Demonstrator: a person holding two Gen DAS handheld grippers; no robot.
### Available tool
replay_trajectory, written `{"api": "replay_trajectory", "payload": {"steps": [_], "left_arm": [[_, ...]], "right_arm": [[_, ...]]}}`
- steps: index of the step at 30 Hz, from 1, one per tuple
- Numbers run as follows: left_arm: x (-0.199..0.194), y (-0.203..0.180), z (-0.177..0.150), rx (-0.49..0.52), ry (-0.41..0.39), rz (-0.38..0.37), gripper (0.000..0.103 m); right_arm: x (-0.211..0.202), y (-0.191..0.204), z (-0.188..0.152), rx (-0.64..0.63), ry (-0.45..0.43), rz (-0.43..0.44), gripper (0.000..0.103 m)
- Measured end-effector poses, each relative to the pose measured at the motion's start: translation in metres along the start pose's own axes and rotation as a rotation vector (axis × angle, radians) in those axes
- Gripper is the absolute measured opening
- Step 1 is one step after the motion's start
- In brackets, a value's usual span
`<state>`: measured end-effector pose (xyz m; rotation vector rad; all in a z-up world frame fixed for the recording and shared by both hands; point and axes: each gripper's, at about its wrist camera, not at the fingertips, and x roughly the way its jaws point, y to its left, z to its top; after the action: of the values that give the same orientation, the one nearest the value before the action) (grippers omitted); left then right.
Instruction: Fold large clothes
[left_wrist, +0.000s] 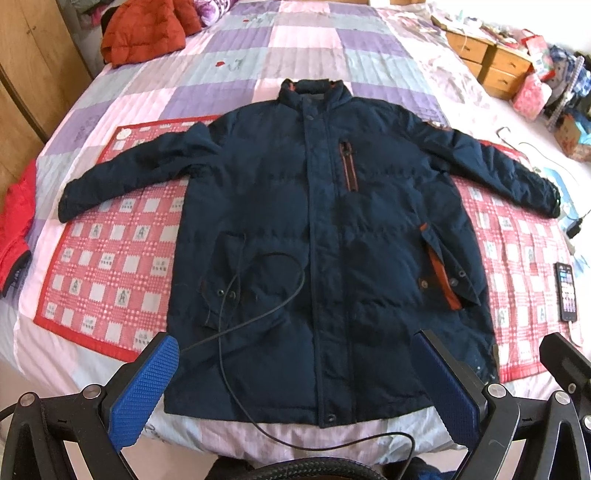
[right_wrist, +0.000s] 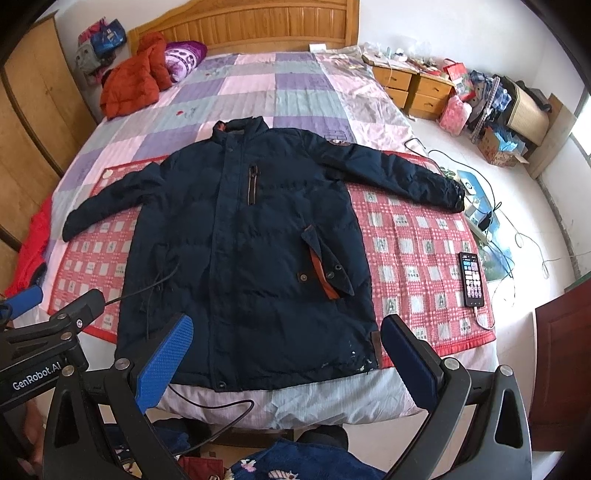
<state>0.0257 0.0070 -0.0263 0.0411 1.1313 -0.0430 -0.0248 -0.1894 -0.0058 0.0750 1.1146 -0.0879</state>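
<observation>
A large navy padded jacket (left_wrist: 317, 229) (right_wrist: 243, 251) lies flat and face up on the bed, zipped, collar away from me, both sleeves spread out sideways. Its hem lies near the bed's front edge. My left gripper (left_wrist: 295, 384) hovers open above the hem, blue pads wide apart with nothing between them. My right gripper (right_wrist: 284, 354) also stands open, above the hem's right part, and holds nothing. A thin black cable (left_wrist: 258, 295) loops across the jacket's lower left front.
A red checked mat (left_wrist: 110, 258) (right_wrist: 417, 251) lies under the jacket on the patchwork quilt (right_wrist: 258, 85). A phone (right_wrist: 471, 279) (left_wrist: 566, 291) rests on the mat's right side. An orange jacket (right_wrist: 133, 77) sits near the headboard, a red garment (left_wrist: 14, 221) hangs off the left edge. Wooden drawers (right_wrist: 413, 90) and clutter stand at right.
</observation>
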Motion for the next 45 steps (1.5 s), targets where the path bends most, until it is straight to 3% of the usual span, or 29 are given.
{"api": "replay_trajectory", "payload": {"steps": [13, 22, 26, 33, 40, 43, 45], "left_arm": [[0.007, -0.004, -0.004, 0.009, 0.009, -0.002, 0.103], [0.054, 0.001, -0.006, 0.028, 0.014, -0.043, 0.103], [0.103, 0.006, -0.019, 0.034, 0.046, -0.037, 0.103], [0.214, 0.015, -0.036, 0.025, 0.067, 0.009, 0.103], [0.316, 0.025, -0.036, 0.027, 0.058, 0.050, 0.103], [0.351, 0.041, -0.040, 0.018, 0.082, 0.093, 0.103], [0.357, 0.053, -0.044, -0.003, 0.067, 0.043, 0.103]], "right_arm": [[0.015, -0.002, 0.001, 0.002, 0.033, 0.003, 0.103], [0.052, -0.008, 0.000, -0.030, -0.012, 0.001, 0.103], [0.104, -0.009, -0.012, -0.087, 0.017, 0.037, 0.103], [0.231, 0.003, -0.035, -0.154, 0.108, 0.062, 0.103], [0.334, 0.041, -0.031, -0.318, 0.030, 0.101, 0.103], [0.374, 0.044, -0.029, -0.381, 0.047, 0.099, 0.103], [0.389, 0.030, -0.026, -0.372, 0.051, 0.132, 0.103]]}}
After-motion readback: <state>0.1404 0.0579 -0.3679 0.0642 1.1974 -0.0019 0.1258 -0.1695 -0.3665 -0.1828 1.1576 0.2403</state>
